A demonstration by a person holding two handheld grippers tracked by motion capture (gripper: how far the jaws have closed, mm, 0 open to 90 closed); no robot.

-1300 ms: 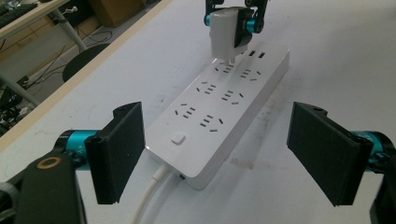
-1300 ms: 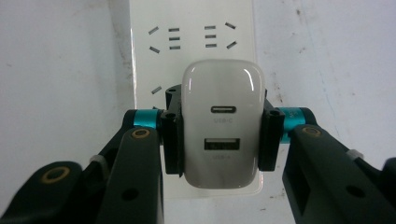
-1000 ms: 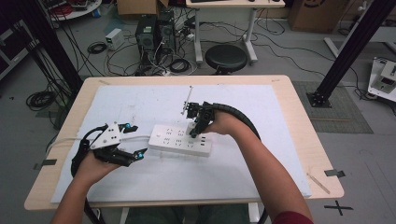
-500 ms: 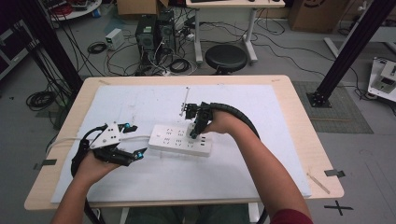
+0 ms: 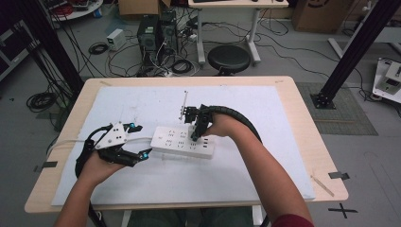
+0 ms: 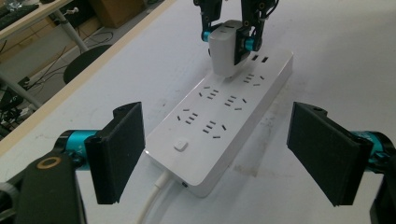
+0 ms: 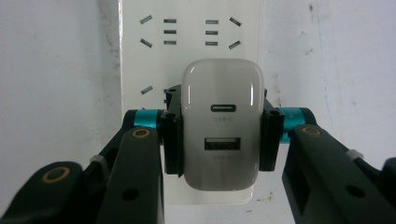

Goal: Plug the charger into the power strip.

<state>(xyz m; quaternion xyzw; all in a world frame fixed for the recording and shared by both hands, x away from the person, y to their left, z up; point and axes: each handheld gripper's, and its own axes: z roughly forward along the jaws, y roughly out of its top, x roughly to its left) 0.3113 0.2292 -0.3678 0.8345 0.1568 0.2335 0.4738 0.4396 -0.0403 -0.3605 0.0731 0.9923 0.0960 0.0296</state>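
A white USB charger (image 7: 220,135), rounded at its corners and bearing an oval port above a rectangular one, is clamped between the jaws of the right gripper (image 7: 219,140) and held against the far end of a white power strip (image 6: 219,121) on the counter (image 5: 293,99); the left gripper (image 6: 229,154) is held with jaws wide, flanking the strip's switch end

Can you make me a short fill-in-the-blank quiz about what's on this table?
1. The right tool is shut on a white USB ____.
2. The charger is held over a white power ____.
3. The left tool has its jaws ____.
4. The power strip lies on a ____ mat.

Missing words: charger; strip; open; white
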